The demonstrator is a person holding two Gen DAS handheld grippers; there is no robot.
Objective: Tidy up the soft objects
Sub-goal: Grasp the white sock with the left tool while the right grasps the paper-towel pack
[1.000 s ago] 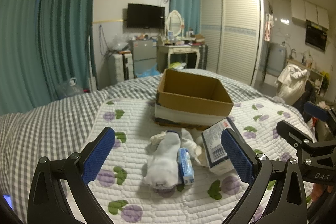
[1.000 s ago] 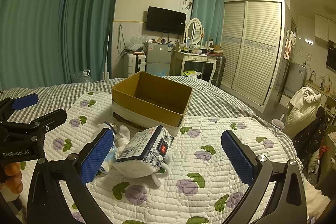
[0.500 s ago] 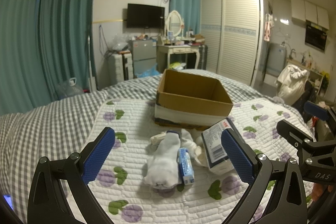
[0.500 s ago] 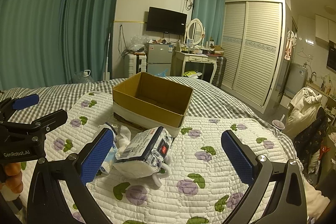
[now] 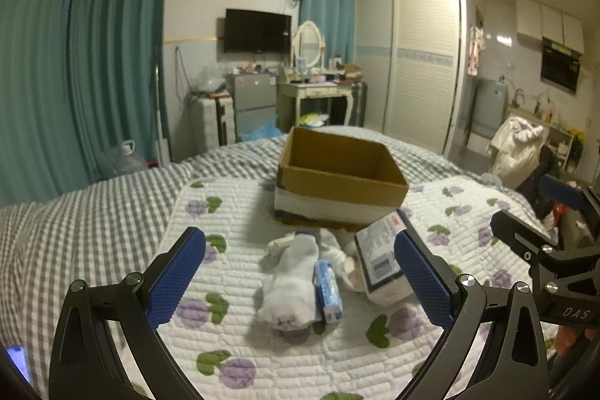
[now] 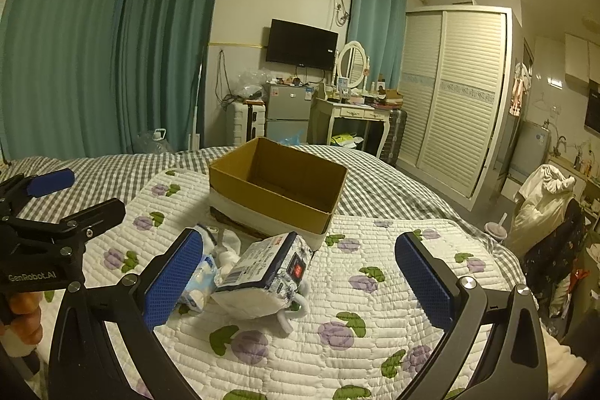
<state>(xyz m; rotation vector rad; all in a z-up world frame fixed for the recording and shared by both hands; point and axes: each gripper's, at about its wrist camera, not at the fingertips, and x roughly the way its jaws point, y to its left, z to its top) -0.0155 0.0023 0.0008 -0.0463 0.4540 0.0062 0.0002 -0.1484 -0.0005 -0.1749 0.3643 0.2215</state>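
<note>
Both grippers hover level above the quilt (image 5: 232, 212), jaws spread wide and gripping nothing: left gripper (image 5: 300, 278), right gripper (image 6: 300, 280). Between the left one's fingers lie a white sock (image 5: 290, 282), a small blue pack (image 5: 328, 291) and a tissue pack (image 6: 262, 268). Just beyond them sits the open cardboard box (image 5: 339, 180).

The quilt (image 5: 240, 242) is white with purple flowers and green leaves; the sheet (image 5: 93, 212) under it is grey-and-white check. The box (image 5: 339, 171) is brown card with a white band low on its side. The sock (image 5: 292, 282) is white, the small pack (image 5: 328, 291) blue and white, the tissue pack (image 6: 262, 272) white with dark blue print and a red patch. The curtains (image 6: 93, 55) are teal.
</note>
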